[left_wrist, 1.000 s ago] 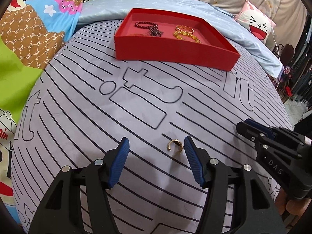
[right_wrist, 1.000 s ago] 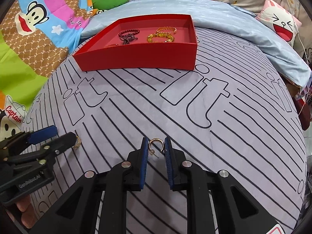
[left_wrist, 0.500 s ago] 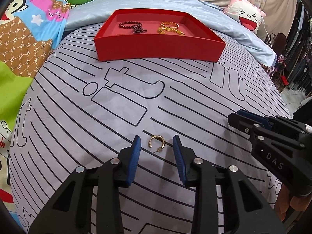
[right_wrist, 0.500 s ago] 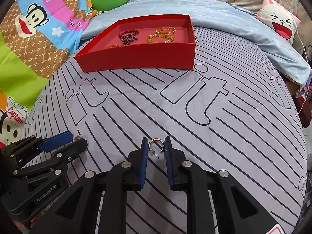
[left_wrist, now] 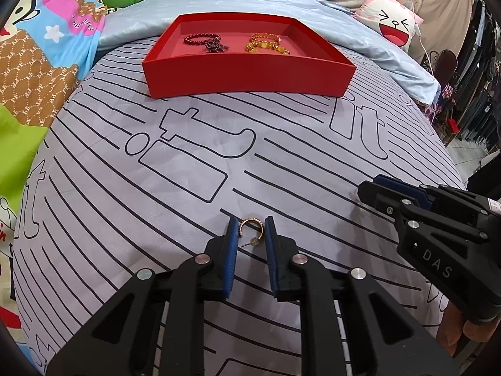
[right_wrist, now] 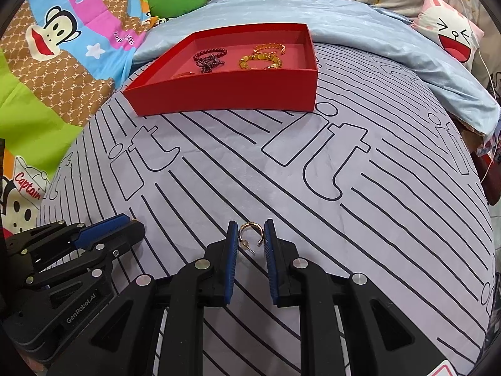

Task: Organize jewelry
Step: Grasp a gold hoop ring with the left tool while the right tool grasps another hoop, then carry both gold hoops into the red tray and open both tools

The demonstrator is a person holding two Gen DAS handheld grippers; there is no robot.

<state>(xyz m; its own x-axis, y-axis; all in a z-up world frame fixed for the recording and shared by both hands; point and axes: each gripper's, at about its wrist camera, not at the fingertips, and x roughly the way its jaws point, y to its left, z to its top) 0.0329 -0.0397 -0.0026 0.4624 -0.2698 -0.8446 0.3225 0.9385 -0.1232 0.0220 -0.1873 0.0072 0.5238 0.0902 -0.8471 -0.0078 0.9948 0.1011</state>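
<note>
In the left wrist view, my left gripper (left_wrist: 250, 230) is shut on a gold hoop earring (left_wrist: 253, 230) just above the bedsheet. In the right wrist view, my right gripper (right_wrist: 250, 235) is shut on a second gold hoop earring (right_wrist: 250, 235). A red tray (left_wrist: 247, 75) lies far ahead and holds a dark red bead bracelet (left_wrist: 205, 41) and gold bracelets (left_wrist: 266, 43). The tray also shows in the right wrist view (right_wrist: 225, 92). The right gripper shows at the right of the left wrist view (left_wrist: 372, 188). The left gripper shows at the lower left of the right wrist view (right_wrist: 128, 224).
A grey striped bedsheet (left_wrist: 188, 172) covers the bed. A light blue blanket (left_wrist: 375, 53) lies behind the tray. A cartoon pillow (left_wrist: 393, 22) sits far right, a colourful monkey quilt (right_wrist: 56, 47) to the left. The bed edge drops off at the right (left_wrist: 463, 156).
My left gripper has shifted right over its earring and closed on it. My right gripper has kept its hold on the other earring. Both views have the tray a little closer.
</note>
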